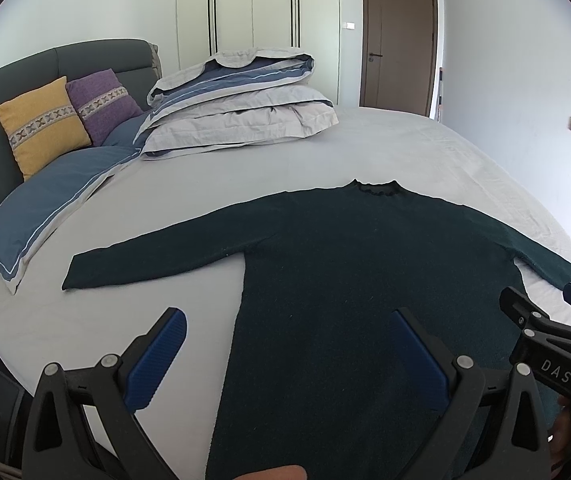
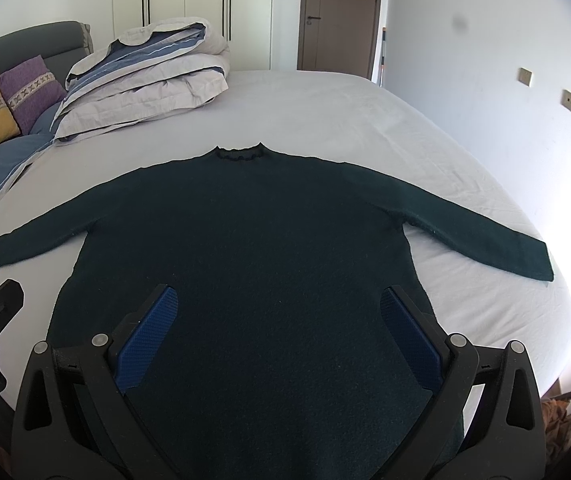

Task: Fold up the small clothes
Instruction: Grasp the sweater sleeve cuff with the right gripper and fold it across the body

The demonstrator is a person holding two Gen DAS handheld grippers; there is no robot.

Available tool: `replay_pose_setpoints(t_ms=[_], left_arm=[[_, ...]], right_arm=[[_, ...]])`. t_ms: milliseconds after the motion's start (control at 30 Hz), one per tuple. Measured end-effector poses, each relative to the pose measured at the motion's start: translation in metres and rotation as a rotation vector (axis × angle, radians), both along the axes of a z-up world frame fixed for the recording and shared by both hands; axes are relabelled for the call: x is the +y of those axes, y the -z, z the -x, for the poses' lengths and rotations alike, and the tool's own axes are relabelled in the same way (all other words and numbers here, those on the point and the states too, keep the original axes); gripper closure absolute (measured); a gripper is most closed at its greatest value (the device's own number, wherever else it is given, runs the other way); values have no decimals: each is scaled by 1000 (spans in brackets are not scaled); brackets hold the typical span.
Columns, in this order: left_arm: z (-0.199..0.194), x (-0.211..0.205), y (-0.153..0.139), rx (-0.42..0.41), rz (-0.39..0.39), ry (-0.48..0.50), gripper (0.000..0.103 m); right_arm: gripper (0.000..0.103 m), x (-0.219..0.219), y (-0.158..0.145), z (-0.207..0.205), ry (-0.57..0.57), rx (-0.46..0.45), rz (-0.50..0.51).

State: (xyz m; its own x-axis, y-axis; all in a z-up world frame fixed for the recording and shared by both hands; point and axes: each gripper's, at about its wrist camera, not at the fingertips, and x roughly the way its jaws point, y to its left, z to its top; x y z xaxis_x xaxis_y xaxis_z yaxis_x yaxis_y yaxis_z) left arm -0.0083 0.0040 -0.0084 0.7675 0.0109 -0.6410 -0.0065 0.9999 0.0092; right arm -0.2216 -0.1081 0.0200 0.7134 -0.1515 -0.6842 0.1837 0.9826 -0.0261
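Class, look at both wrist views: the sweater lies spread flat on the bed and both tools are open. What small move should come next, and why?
Probably the left tool should reach left to the cuff of the left sleeve and close on it. The dark green sweater lies flat with both sleeves spread wide and nothing folded, and both tools, including the right tool, hover open and empty above its body.

We saw a folded grey-and-blue duvet [image 1: 241,100] upper centre, yellow [image 1: 41,128] and purple cushions [image 1: 103,104] at left, brown door [image 1: 399,40] behind.

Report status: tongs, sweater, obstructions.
Left tongs open, empty. Right tongs open, empty. Dark green sweater flat on bed, sleeves spread, unfolded. Nothing on it.
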Motion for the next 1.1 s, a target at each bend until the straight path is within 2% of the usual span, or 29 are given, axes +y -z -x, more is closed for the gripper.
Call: replay_pose_setpoints(t_ms=[300,367,467,633,700,800,867,967,1067,1100], left_arm=[[-4,1,5,10,-2,-7,0],[-3,-1,6,0,-25,-13,0],[3,-9,8,-41,-122,-34,0],[9,-28,16,-132,-355,-40,0],[11,-37,20,-191,-455,-42,0],[5,-47,26,-215,-562,-40,0],[0,-52,30,-220,-594,-50,0],[-8,-60,32,-212,-603,-48,0],[-18,-70,36,-199,-616,-19,0],[-22,-72,36,-191,-602,-3,0]], right_arm=[[0,-8,9,-7,5,14,-17],[0,-17,13,-9,7,21,-42],[0,-45,22,-12,21,26,-123],[0,-140,39,-6,165,-25,-325],[0,-191,48,2,259,-52,-390],[1,-270,66,16,407,-94,-491],[7,-326,84,29,509,-130,-579],[13,-394,111,42,631,-151,-679],[28,-440,133,49,696,-165,-755],[37,-455,138,51,707,-188,-778]])
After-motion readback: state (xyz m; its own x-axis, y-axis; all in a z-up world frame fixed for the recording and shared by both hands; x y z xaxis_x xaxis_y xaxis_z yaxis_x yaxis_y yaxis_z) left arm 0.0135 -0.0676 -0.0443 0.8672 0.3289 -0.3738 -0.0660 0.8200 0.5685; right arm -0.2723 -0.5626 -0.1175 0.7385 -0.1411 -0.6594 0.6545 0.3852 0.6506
